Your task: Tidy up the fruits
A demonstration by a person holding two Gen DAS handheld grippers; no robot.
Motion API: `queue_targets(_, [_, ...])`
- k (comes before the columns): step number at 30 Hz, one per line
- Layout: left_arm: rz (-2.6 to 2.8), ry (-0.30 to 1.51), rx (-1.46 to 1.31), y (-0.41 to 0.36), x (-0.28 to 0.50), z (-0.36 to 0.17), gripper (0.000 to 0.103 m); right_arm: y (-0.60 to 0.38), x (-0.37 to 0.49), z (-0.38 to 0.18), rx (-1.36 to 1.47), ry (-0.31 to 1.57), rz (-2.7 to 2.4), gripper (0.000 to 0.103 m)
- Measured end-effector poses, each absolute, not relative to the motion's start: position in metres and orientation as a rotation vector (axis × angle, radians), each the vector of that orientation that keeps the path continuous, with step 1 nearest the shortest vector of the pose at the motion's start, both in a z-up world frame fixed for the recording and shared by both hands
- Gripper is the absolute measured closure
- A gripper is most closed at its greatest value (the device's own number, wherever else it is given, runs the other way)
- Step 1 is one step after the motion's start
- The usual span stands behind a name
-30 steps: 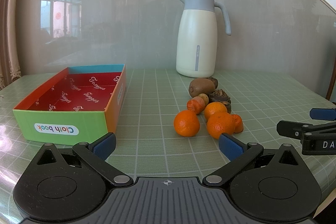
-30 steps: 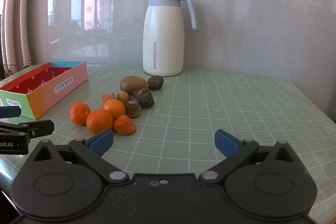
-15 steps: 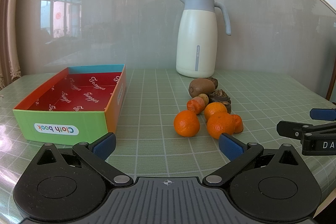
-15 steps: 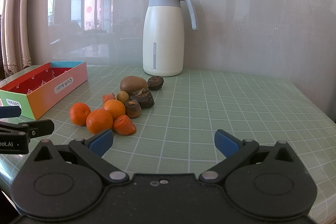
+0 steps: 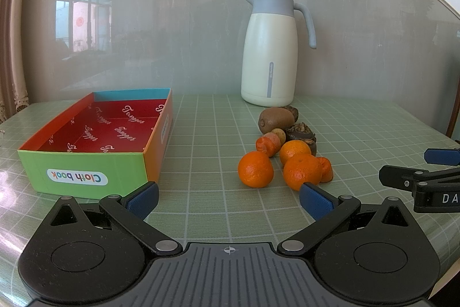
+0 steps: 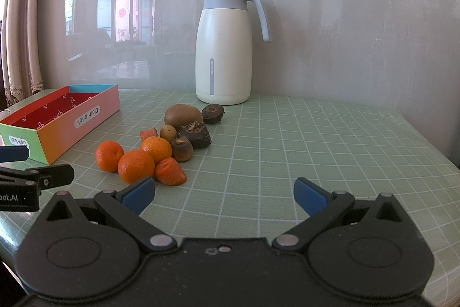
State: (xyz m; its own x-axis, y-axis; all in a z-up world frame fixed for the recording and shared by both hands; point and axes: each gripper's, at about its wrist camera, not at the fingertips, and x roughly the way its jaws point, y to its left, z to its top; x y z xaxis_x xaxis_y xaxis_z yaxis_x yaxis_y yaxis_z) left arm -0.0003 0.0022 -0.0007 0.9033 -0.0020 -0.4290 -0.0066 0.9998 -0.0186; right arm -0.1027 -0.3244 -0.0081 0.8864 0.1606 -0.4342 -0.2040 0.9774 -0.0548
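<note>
- The left claw [image 5: 229, 196] and right claw [image 6: 223, 196] both hover low over the green gridded counter [image 6: 316, 140], blue pads spread apart, holding nothing.
- The cluster of orange mandarins, brown kiwi and dark fruits [image 5: 283, 147] lies mid-counter, near the white thermos jug [image 5: 271, 48].
- The colourful open cardboard box [image 5: 95, 134] sits left, well apart from the cluster.

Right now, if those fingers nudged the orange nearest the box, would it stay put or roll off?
The orange looks round and sits alone on the flat mat, so a nudge would probably roll it. Its peel looks dimpled, so the fingers should grip it without much slipping. It seems firm, though a hard squeeze might bruise it.
</note>
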Motion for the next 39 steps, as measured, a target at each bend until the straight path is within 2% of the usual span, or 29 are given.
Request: queue_targets(39, [-0.011,0.488,-0.060,0.005,0.018,-0.002,0.000,-0.337,-0.097,-0.001,-0.030,0.448,0.149,0.000])
